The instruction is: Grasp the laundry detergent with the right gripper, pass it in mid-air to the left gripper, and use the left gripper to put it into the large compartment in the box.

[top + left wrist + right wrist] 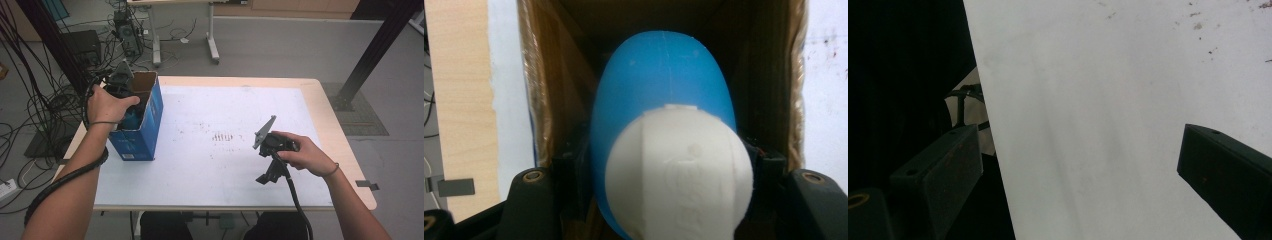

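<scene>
The left gripper point(649, 200) pinches a blue-and-white bottle point(664, 125) just inside the mouth of the open blue carton point(152, 112) at the worktop's far-left corner. Best to lower it straight and centred, since the brown inner walls point(559, 100) leave little room on either side. The right gripper point(1083, 170), jaws spread and empty, rests near the front-right edge of the white worktop point(225, 115), with open room between.
</scene>
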The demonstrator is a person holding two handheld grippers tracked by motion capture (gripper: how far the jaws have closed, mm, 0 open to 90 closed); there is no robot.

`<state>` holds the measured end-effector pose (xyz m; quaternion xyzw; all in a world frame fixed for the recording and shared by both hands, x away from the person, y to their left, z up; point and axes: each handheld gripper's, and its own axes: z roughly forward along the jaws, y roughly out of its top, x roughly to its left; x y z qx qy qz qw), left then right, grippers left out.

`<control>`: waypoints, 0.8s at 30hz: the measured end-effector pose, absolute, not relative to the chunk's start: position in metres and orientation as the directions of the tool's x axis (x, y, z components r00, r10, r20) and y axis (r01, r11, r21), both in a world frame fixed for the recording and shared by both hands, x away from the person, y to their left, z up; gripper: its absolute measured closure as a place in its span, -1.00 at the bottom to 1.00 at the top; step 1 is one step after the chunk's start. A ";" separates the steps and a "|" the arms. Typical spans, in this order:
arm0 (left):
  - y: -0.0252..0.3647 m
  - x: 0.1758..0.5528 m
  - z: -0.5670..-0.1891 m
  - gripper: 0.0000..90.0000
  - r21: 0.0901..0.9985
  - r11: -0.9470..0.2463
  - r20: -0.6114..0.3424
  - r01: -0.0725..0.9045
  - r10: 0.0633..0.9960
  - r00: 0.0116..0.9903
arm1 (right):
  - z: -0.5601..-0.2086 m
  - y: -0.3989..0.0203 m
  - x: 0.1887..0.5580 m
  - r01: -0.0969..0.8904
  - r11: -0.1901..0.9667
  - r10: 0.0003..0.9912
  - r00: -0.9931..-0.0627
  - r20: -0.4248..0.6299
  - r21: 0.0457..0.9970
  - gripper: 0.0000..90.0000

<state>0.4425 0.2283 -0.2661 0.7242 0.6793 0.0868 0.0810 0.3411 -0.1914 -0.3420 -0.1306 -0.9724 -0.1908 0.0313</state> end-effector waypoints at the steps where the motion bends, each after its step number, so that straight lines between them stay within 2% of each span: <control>1: 0.228 0.442 -0.266 -0.16 0.239 -0.068 0.019 0.969 0.998 0.066 | -0.342 -0.191 0.341 0.268 0.893 0.244 -0.963 0.112 0.361 -0.91; 24: 0.230 0.439 -0.268 -0.16 0.261 -0.065 0.007 0.963 0.998 0.065 | -0.343 -0.188 0.341 0.266 0.892 0.241 -0.964 0.113 0.365 -0.91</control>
